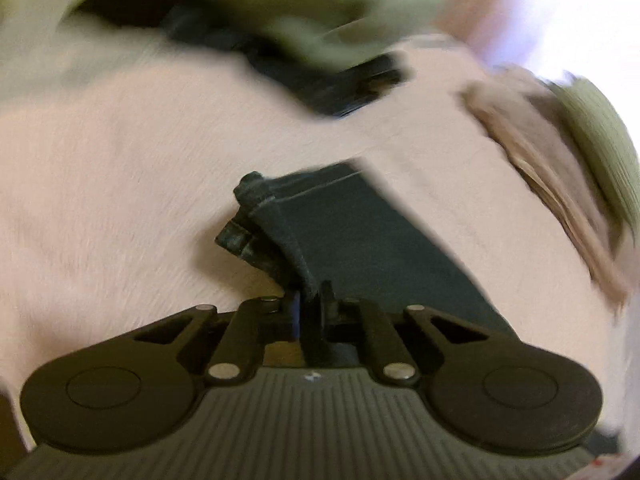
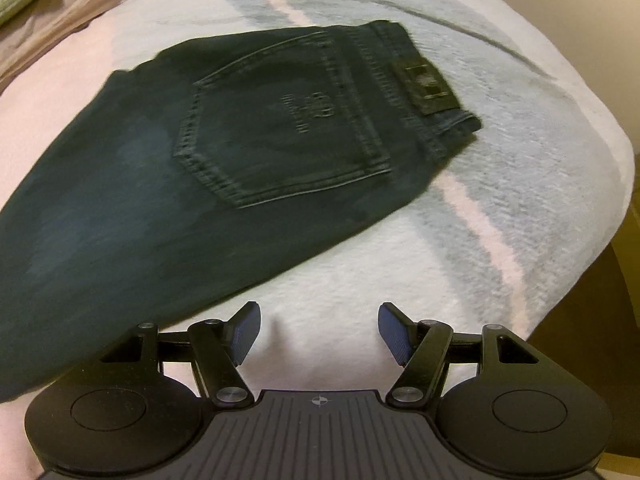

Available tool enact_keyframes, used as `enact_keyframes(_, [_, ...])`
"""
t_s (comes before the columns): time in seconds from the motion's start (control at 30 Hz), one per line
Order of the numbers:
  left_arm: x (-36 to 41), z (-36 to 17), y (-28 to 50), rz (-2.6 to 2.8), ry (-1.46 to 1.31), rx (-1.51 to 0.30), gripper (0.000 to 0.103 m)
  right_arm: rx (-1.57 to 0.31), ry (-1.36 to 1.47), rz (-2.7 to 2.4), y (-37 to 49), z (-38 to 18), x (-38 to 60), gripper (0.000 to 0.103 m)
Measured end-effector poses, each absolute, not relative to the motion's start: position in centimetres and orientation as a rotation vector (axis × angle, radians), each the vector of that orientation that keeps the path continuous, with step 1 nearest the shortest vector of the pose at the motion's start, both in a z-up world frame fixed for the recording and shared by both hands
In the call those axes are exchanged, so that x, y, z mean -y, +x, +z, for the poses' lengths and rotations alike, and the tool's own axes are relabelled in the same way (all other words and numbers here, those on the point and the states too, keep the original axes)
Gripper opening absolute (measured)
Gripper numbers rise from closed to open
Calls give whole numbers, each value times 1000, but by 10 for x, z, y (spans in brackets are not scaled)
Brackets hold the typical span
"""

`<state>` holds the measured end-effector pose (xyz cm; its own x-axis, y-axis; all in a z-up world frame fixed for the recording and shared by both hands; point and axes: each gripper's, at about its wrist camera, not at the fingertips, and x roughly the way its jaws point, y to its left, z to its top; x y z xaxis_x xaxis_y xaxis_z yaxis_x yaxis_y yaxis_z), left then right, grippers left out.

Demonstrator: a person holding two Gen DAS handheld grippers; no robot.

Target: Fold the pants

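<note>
A: Where are the pants right now?

B: Spread on the bed (image 2: 500,168), on a pale blanket with pink and grey bands. The right wrist view shows the waist end of the dark jeans (image 2: 248,152) lying flat, back pocket (image 2: 288,136) up, leather patch (image 2: 424,84) at the waistband.

A: And the other end?

B: That is with the left gripper (image 1: 310,300). Its jaws are pressed together on a fold of the dark cloth near the hem (image 1: 256,216), so the leg end is pinched and can be carried (the picture is badly smeared, so I would not swear how many layers are caught).

A: Why grip there?

B: My guess is the leg end goes over toward the waist, halving the length. A pinch at the cuff lets the rest trail behind.

A: The right gripper (image 2: 318,332)?

B: Jaws apart, nothing between them, hanging over bare blanket just beside the jeans' near edge. Likely placed to pin or catch the cloth while the fold comes across.

A: Anything nearby?

B: A green cloth (image 1: 600,148) and a beige one (image 1: 536,176) off to the side, clear of the jeans
</note>
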<state>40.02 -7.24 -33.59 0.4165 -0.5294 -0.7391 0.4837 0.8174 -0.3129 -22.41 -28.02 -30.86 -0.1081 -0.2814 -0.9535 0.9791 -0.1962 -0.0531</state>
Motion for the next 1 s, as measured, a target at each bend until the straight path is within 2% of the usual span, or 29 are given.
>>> enact_keyframes(0.13, [122, -276, 325, -915, 168, -701, 5, -916, 1081, -1559, -253, -306, 288, 63])
enact_keyframes(0.3, [176, -255, 206, -1355, 226, -698, 5, -875, 1075, -1596, -286, -300, 291, 63])
enact_keyframes(0.37, [192, -268, 154, -1515, 293, -699, 7, -851, 1082, -1619, -299, -300, 291, 63])
enact_keyframes(0.4, [202, -285, 129, -1595, 339, -752, 15, -836, 1087, -1629, -305, -300, 291, 63])
enact_keyframes(0.53, [226, -368, 70, -1622, 639, -948, 16, -795, 1137, -1633, -320, -306, 286, 63])
enact_keyframes(0.57, [221, -373, 67, -1618, 635, -927, 16, -772, 1150, -1621, -321, -307, 284, 63])
enact_keyframes(0.63, [217, -364, 74, -1645, 605, -942, 24, -698, 1154, -1579, -321, -305, 279, 63])
enact_keyframes(0.7, [209, -346, 91, -1658, 562, -991, 39, -608, 1164, -1521, -314, -306, 275, 63])
enact_keyframes(0.77, [198, -324, 111, -1678, 509, -986, 43, -512, 1204, -1442, -303, -309, 274, 63])
enact_keyframes(0.87, [192, -305, 147, -1637, 452, -975, 43, -359, 1300, -1259, -277, -321, 274, 63])
enact_keyframes(1.0, [198, -314, 190, -1425, 455, -960, 39, -218, 1424, -1038, -229, -349, 272, 62])
